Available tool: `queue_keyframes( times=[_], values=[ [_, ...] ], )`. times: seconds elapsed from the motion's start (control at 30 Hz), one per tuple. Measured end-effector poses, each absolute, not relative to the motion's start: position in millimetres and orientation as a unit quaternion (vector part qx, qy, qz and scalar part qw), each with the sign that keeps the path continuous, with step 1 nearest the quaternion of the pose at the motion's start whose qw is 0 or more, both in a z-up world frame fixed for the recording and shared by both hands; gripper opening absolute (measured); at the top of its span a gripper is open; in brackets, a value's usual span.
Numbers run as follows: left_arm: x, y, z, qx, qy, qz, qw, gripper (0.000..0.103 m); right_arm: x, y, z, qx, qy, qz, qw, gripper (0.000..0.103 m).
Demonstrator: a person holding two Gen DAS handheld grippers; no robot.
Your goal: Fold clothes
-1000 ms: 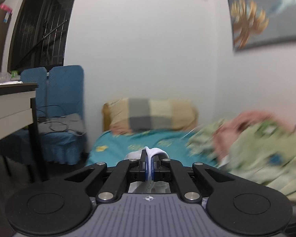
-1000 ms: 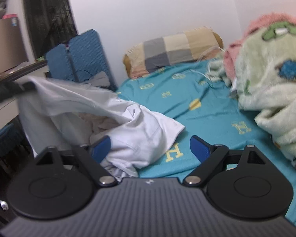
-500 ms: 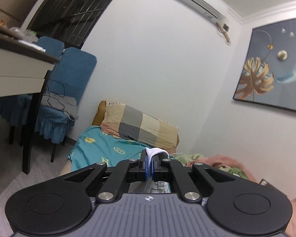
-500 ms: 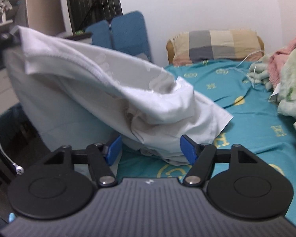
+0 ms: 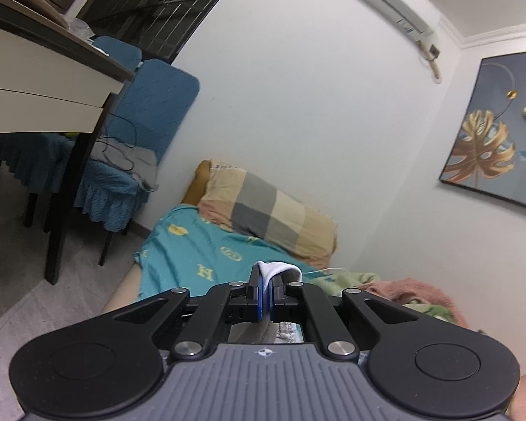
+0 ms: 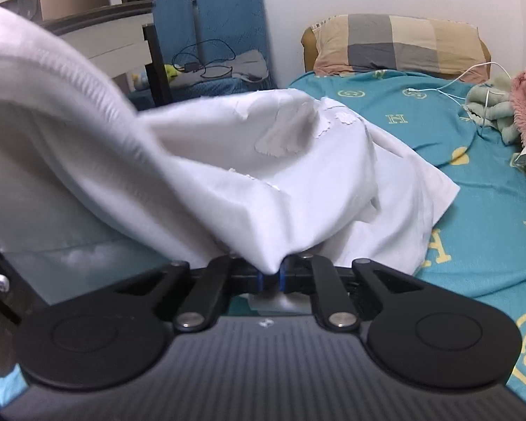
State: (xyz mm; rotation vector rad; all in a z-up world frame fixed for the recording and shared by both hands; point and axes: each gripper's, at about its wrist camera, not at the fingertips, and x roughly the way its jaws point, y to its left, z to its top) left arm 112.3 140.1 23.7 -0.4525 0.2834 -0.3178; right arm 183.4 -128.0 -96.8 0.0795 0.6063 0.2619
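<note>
Our right gripper (image 6: 270,275), spread wide half a second ago, now has its pads pinched on a low fold of the white garment (image 6: 207,175). Our left gripper (image 5: 265,293) stays clamped on another bit of that cloth, tilted up toward the wall. So we now hold the garment at two points: part hangs lifted at the left, part drapes on the teal bedsheet (image 6: 473,182). We judge it ready to be spread flat.

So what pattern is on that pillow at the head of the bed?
Big checks of grey, beige and tan on the pillow, clearest in the right wrist view.
</note>
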Motion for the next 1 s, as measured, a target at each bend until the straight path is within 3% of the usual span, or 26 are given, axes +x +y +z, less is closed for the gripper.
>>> queue_keyframes(
  times=[0.27,0.47,0.77,0.83,1.0],
  values=[
    [127,141,14,-0.208,0.172,-0.101,0.958,0.003,145,-182,-51,0.109,0.282,0.112,0.947,0.007],
    [141,125,-3,-0.170,0.241,-0.093,0.951,0.005,107,-238,-25,0.137,0.316,0.125,0.930,0.006],
    [164,78,-54,-0.043,0.365,-0.084,0.926,0.006,119,-282,-54,0.200,0.353,0.074,0.911,0.005],
    [164,72,-59,-0.022,0.369,-0.081,0.926,0.009,123,-280,-56,0.206,0.353,0.080,0.909,0.005],
    [139,64,-47,0.025,0.339,-0.087,0.936,0.042,115,-276,-45,0.211,0.329,0.098,0.915,0.006]
  ],
)
